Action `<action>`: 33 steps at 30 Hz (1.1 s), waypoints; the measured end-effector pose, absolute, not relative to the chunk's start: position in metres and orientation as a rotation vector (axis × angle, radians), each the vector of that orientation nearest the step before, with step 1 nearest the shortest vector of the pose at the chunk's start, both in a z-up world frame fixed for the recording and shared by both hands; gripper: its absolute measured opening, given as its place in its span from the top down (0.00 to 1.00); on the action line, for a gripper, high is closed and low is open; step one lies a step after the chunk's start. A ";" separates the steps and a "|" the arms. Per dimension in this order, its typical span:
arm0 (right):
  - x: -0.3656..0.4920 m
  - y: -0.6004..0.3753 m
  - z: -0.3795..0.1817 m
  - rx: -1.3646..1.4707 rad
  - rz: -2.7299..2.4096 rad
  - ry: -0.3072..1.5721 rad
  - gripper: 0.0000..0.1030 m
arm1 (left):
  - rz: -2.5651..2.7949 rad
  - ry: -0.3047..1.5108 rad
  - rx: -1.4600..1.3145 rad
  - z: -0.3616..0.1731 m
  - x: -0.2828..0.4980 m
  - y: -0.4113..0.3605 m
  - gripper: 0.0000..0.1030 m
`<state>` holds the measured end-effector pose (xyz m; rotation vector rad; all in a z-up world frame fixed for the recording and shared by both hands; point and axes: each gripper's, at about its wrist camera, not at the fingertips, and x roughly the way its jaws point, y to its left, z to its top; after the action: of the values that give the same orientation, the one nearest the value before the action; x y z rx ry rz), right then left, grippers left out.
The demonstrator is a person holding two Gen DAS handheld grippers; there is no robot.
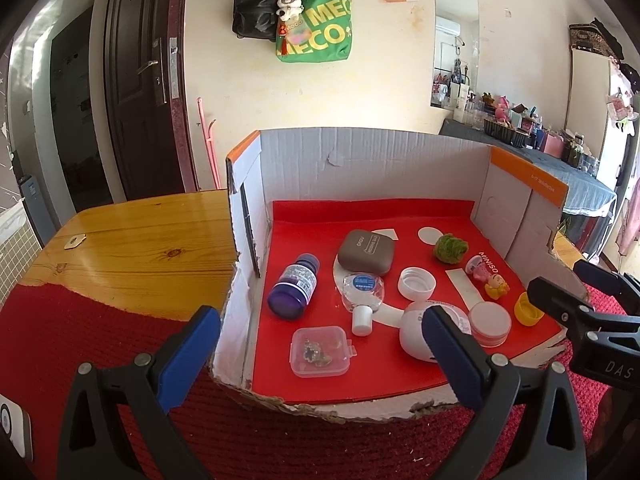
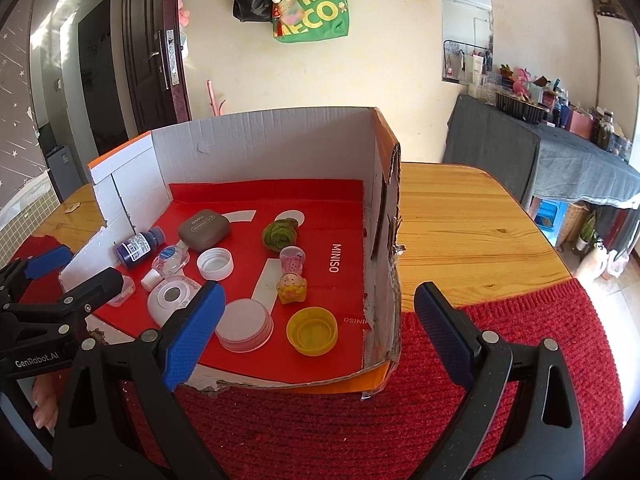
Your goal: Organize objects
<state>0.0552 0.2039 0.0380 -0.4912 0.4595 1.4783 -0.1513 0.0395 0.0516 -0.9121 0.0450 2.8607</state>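
Note:
An open cardboard box (image 1: 360,148) (image 2: 260,140) with a red liner holds several small items. Among them are a purple bottle (image 1: 294,286), a brown case (image 1: 365,258), a clear bottle with a white cap (image 1: 362,296), a clear plastic box (image 1: 322,352), a white lid (image 1: 416,283), a green moss ball (image 1: 451,246), a small figurine (image 2: 292,276) and a yellow cap (image 2: 312,330). My left gripper (image 1: 320,314) hovers open over the box's front left. My right gripper (image 2: 320,288) is open and empty at the front right, near the yellow cap.
The box sits on a wooden table (image 2: 460,220) partly covered by a red knitted mat (image 2: 320,420). Bags (image 1: 312,20) hang on the wall behind. A dark door (image 1: 140,80) is at the left, and a cloth-covered side table (image 2: 560,160) with clutter at the right.

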 end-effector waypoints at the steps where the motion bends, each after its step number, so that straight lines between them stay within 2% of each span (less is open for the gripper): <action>1: 0.055 0.204 0.038 -0.493 1.479 0.459 0.06 | 2.862 0.045 -0.913 0.051 -0.152 0.040 0.00; 33: 0.052 0.203 0.038 -0.511 1.473 0.442 0.03 | 2.869 0.027 -0.926 0.051 -0.156 0.037 0.00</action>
<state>0.0521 0.2033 0.0381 -0.5105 0.4422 1.4728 -0.1561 0.0370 0.0512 -0.9256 0.0273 2.8692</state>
